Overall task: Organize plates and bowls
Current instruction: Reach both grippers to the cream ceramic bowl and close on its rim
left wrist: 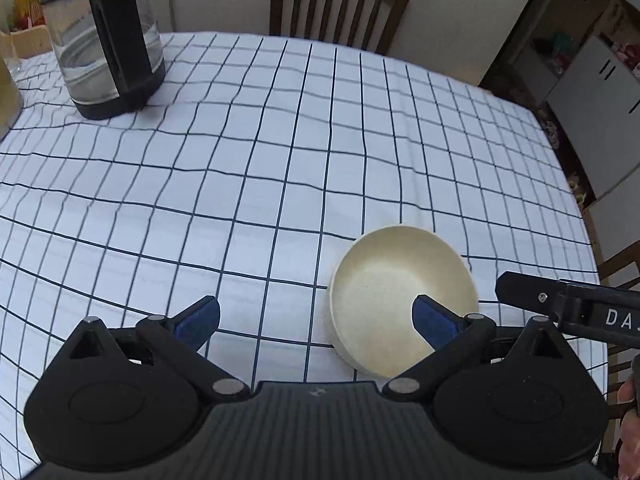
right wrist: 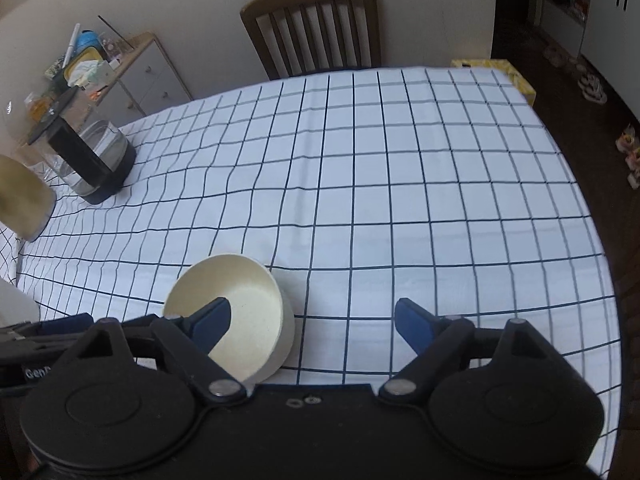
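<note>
A cream bowl (left wrist: pixel 400 300) stands upright on the checked tablecloth (left wrist: pixel 280 160), near the table's front edge. My left gripper (left wrist: pixel 316 316) hangs open just above the cloth, its right finger (left wrist: pixel 434 320) over the bowl's hollow and its left finger over bare cloth. In the right wrist view the same bowl (right wrist: pixel 232 316) sits low and left. My right gripper (right wrist: pixel 312 320) is open too, with its left finger (right wrist: pixel 212 320) over the bowl's inside. No pad presses on the bowl. The two grippers flank it from either side.
A glass jug with a black handle (left wrist: pixel 108 48) stands at the back left of the table. A cream object (right wrist: pixel 24 200) shows at the left edge. A wooden chair (right wrist: pixel 316 28) is behind the far edge. The table's right edge (right wrist: pixel 592 240) drops to dark floor.
</note>
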The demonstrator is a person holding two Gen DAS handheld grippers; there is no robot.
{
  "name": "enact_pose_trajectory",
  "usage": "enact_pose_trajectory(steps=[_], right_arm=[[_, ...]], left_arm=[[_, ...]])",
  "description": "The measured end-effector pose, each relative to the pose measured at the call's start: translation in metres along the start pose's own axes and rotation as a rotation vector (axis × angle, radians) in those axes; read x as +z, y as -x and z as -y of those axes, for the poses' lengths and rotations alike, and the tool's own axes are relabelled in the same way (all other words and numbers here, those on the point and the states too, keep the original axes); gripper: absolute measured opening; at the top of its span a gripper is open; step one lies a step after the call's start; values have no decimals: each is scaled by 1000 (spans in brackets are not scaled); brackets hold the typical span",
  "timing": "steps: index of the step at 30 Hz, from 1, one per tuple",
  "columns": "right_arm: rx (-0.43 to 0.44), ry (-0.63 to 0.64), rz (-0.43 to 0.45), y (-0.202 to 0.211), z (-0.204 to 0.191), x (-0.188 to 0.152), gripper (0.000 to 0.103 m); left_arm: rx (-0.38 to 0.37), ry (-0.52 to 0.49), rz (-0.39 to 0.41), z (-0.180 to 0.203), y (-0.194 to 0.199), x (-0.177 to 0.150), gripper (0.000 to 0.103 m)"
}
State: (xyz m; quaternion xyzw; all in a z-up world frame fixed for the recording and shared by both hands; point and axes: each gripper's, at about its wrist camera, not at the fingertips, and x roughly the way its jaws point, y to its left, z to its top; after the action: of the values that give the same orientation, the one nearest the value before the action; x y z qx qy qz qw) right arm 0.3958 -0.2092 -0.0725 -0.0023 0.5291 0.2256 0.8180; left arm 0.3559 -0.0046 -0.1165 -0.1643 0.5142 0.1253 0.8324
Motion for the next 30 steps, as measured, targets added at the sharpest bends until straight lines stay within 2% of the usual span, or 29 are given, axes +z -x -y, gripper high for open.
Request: enact_pose_trajectory(steps=[8, 11, 13, 15, 18, 19, 21, 24, 26, 27, 30], right_arm=[[6, -29, -67, -37, 0, 6, 76], [10, -30, -83, -45, 0, 7, 72], [8, -28, -88, -48, 0, 7, 66], [15, -22, -98, -52, -1, 6, 56], [16, -11, -100, -54, -2, 4, 45], [17, -8, -100, -54, -3, 4, 41], [23, -3, -105, -55, -5, 2, 27], [27, 9, -106, -55, -8, 0, 17], [32, 15, -102, -54, -10, -1, 11], [33, 18, -100, -54, -11, -1, 8], [22, 31, -94, -52, -14, -2, 8]], left_arm=[[40, 23, -38, -1, -29, 5, 102], [29, 22, -35, -1, -33, 6, 92], [24, 28, -34, 0, -35, 6, 80], [16, 18, -43, 2, -37, 6, 60], [21, 7, -44, 6, -37, 6, 47], [17, 5, -47, 7, -38, 6, 46], [21, 4, -53, 9, -39, 7, 45], [17, 15, -69, 9, -41, 9, 44], [10, 21, -93, 8, -45, 9, 39], [8, 20, -105, 9, -46, 10, 33], [2, 25, -110, 8, -46, 9, 25]])
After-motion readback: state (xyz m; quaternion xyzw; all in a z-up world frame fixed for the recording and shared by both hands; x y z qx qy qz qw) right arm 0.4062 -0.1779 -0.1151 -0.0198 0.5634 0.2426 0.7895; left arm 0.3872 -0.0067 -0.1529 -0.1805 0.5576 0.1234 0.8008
